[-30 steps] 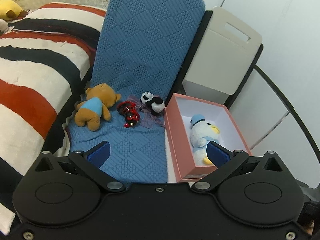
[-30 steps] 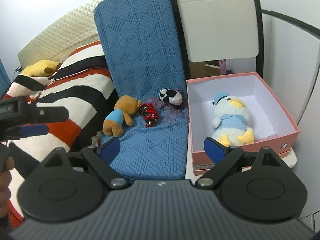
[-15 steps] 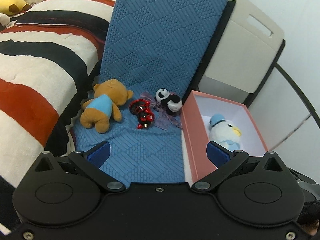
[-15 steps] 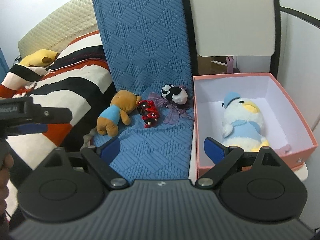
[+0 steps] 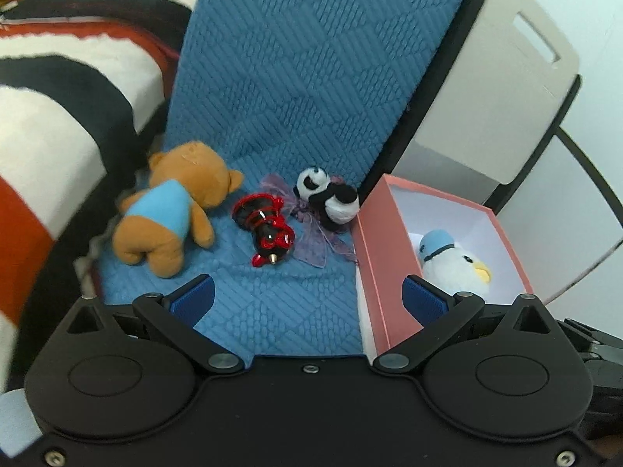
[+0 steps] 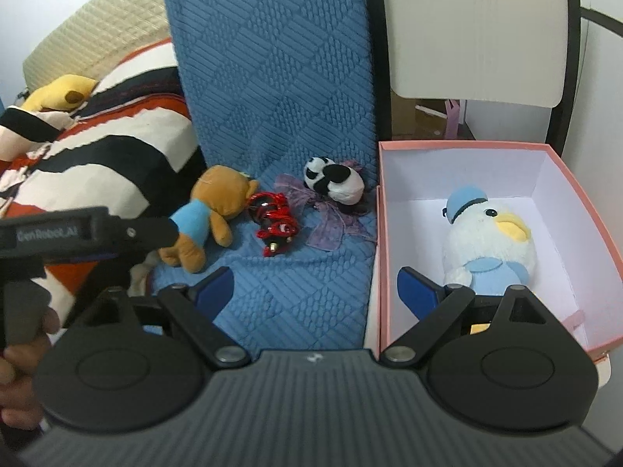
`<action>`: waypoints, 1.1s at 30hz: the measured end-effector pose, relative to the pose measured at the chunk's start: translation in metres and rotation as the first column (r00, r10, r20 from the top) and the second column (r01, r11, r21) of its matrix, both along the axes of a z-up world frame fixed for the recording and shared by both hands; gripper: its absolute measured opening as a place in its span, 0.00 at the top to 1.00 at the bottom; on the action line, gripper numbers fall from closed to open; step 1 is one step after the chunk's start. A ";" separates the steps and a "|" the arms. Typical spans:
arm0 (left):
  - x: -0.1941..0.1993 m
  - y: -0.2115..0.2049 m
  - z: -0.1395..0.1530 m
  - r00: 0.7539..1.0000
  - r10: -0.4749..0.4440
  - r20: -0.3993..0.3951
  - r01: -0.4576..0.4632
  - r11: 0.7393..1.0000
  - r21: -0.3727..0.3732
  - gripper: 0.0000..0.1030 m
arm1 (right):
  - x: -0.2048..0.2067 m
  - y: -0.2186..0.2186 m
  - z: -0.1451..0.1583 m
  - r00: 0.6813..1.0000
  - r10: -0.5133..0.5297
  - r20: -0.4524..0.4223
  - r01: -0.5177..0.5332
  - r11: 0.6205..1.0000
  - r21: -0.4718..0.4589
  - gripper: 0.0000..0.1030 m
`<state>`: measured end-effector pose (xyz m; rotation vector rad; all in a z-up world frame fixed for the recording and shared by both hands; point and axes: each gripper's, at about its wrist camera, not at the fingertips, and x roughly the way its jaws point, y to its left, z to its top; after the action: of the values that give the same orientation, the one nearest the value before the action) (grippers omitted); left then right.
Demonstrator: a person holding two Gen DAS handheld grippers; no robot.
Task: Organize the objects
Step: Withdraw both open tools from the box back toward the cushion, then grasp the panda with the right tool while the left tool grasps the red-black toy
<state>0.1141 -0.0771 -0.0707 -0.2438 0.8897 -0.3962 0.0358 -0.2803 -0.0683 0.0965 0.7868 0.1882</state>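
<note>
A brown teddy bear in a blue shirt (image 5: pixel 171 222) (image 6: pixel 206 218), a red and black toy (image 5: pixel 266 227) (image 6: pixel 274 222) and a small panda (image 5: pixel 329 196) (image 6: pixel 335 183) with a purple ribbon lie on the blue quilted mat (image 5: pixel 296 78) (image 6: pixel 272 78). A white duck plush with a blue cap (image 5: pixel 455 260) (image 6: pixel 486 241) sits inside the pink box (image 5: pixel 377 241) (image 6: pixel 576 179). My left gripper (image 5: pixel 307 295) is open and empty, short of the toys. My right gripper (image 6: pixel 315 292) is open and empty over the mat's near edge, beside the box.
A striped red, black and white blanket (image 5: pixel 58 109) (image 6: pixel 97 155) lies left of the mat. A white board with a handle slot (image 5: pixel 502 85) (image 6: pixel 475 31) stands behind the box. A yellow plush (image 6: pixel 58 91) lies on the bed. The left gripper's body (image 6: pixel 78 229) shows at left.
Both grippers have moved forward, closer to the toys and the box. Both stay open and empty. The toys have not moved.
</note>
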 end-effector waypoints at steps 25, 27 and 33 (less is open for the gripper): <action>0.150 -0.052 -0.145 0.993 -0.035 -0.112 0.040 0.998 0.047 0.06 | 0.166 0.032 -0.065 0.995 0.098 -0.006 -0.098 0.983 -0.154 0.42; 0.155 -0.056 -0.149 0.992 -0.042 -0.121 0.047 0.998 0.040 0.08 | 0.177 0.035 -0.070 0.994 0.106 -0.003 -0.105 0.979 -0.176 0.42; 0.160 -0.059 -0.157 0.991 -0.022 -0.134 0.028 0.999 0.042 0.12 | 0.205 0.044 -0.086 0.993 0.119 -0.021 -0.121 0.952 -0.280 0.51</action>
<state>0.2740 -0.1365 -0.2276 -0.2201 1.0324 -0.3867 0.2410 -0.2363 -0.1544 -0.2208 0.8170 0.1895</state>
